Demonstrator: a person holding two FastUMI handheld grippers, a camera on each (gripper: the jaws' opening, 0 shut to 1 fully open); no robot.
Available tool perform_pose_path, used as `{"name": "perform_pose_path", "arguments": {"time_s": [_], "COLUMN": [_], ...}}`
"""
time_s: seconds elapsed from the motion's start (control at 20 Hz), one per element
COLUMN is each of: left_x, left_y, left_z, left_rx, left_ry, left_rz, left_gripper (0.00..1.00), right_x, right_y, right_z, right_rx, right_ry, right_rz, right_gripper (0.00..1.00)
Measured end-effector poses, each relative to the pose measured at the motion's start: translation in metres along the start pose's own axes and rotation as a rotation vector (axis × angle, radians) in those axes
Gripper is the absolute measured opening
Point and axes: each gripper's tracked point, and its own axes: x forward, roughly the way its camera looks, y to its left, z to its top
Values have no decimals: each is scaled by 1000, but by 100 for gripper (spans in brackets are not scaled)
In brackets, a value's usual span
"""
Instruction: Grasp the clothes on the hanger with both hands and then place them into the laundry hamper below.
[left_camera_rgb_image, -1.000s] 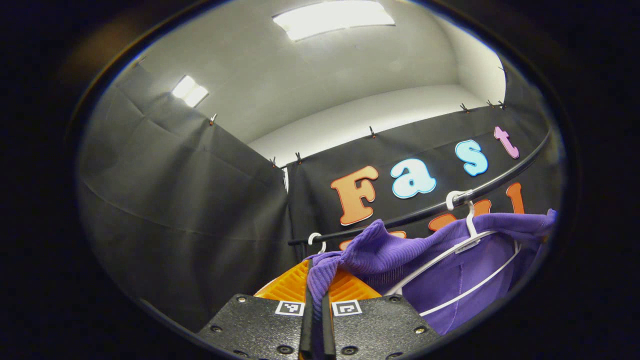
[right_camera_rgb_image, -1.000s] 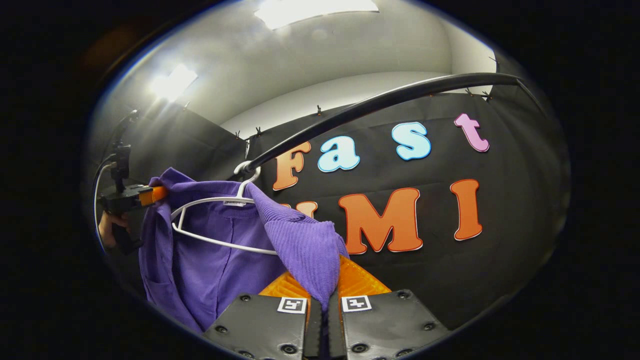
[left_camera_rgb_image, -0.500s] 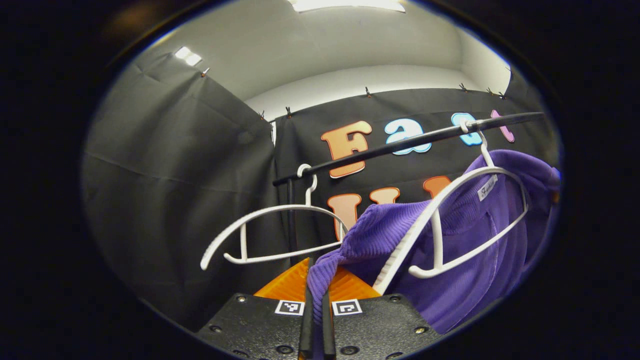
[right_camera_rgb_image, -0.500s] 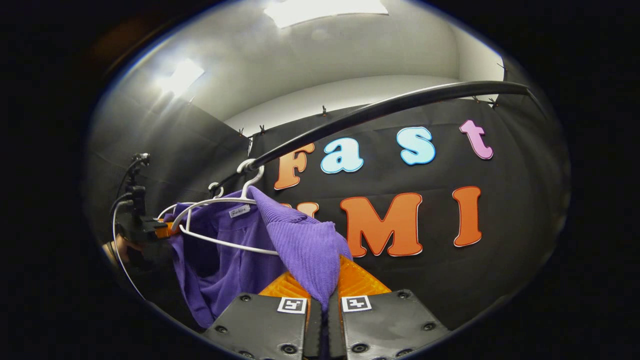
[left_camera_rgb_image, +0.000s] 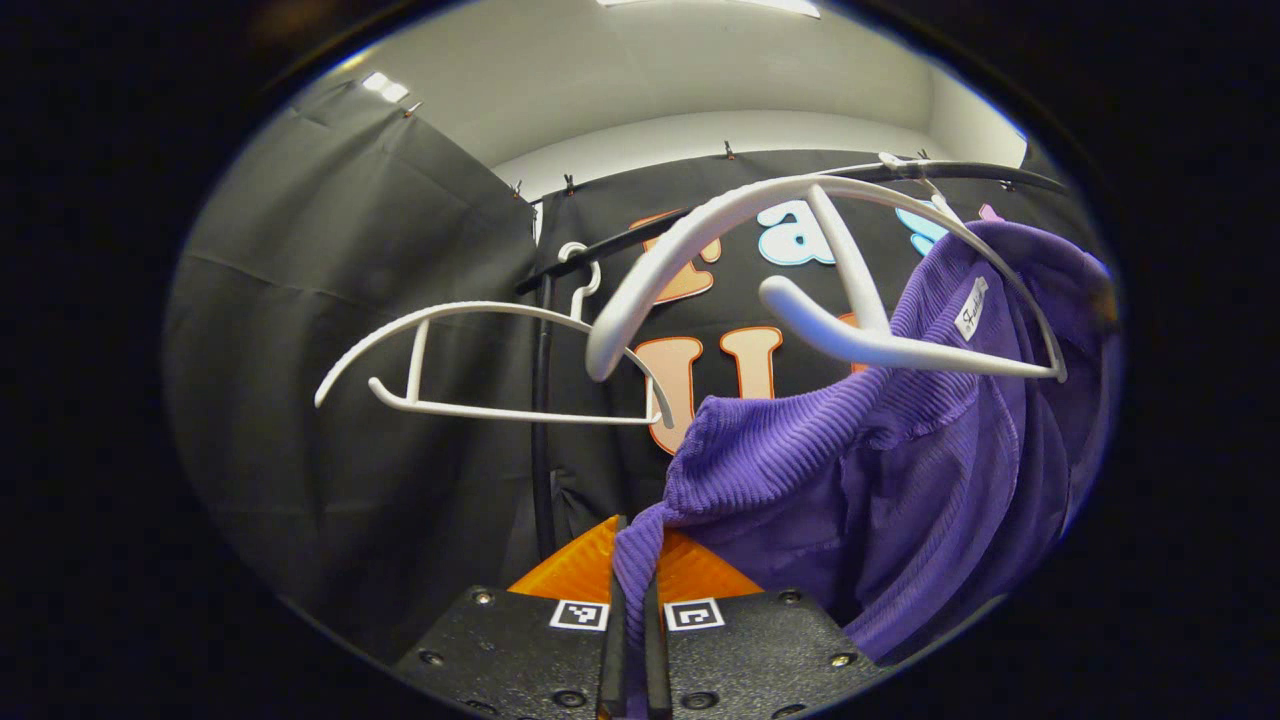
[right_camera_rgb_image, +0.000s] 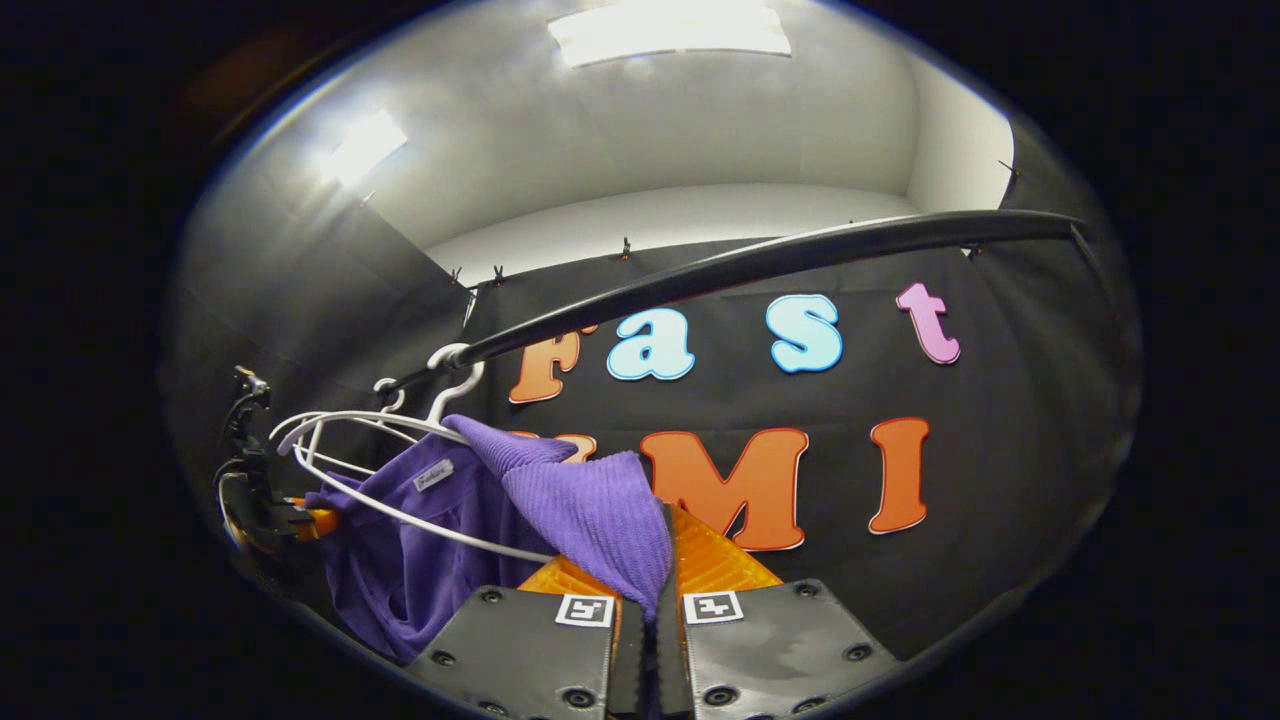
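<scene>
Since the earlier frames both grippers have dropped below the rail and the purple garment has slid down off the hanger it hung on.

Left gripper view: the left gripper (left_camera_rgb_image: 631, 640) has its jaws clamped together on a fold of the purple garment (left_camera_rgb_image: 880, 500), which hangs below the rail (left_camera_rgb_image: 700, 222) — its collar now under the near hanger (left_camera_rgb_image: 830, 300). Two white hangers are hooked on the rail; the second, bare hanger (left_camera_rgb_image: 480, 360) sits toward the rail's end post. One garment, one rail. The risk as I judge it: the collar sits close against the near hanger's lower bar, so a crooked pull could snag it and drag the hanger off the rail.

Right gripper view: the right gripper (right_camera_rgb_image: 648, 645) is likewise closed on ribbed purple cloth (right_camera_rgb_image: 590, 510) below the rail (right_camera_rgb_image: 760, 265). The two hangers (right_camera_rgb_image: 400, 470) overlap beneath the rail's far end, the other gripper beside them. The hamper is below, unseen from here — a blind lowering could miss it.
</scene>
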Motion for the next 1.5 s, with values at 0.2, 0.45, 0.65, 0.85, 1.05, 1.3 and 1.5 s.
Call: {"name": "perform_pose_path", "arguments": {"time_s": [0.2,0.45,0.65,0.85,1.05,1.3,1.5], "left_x": [-12,-25,-28,-31,-39,-51,-60], "left_y": [-2,-2,-12,-28,-45,-68,-104], "left_z": [-4,2,-5,-13,-20,-13,-13], "left_rx": [-32,-5,-8,12,34,74,9], "left_ry": [-4,-11,3,17,39,46,60], "left_rz": [-12,-20,-39,-73,-126,-176,-250], "left_gripper": [10,7,7,7,7,7,5], "right_x": [20,53,72,60,29,-12,-28], "right_y": [-23,-41,-60,-83,-91,-98,-90], "right_z": [17,-2,-42,-83,-99,-85,-85], "right_rx": [89,44,49,30,27,32,51], "right_ry": [-22,-7,82,179,228,232,242], "right_rz": [-33,-75,-146,-202,-204,-215,-206], "right_gripper": [12,12,12,12,12,12,12]}}
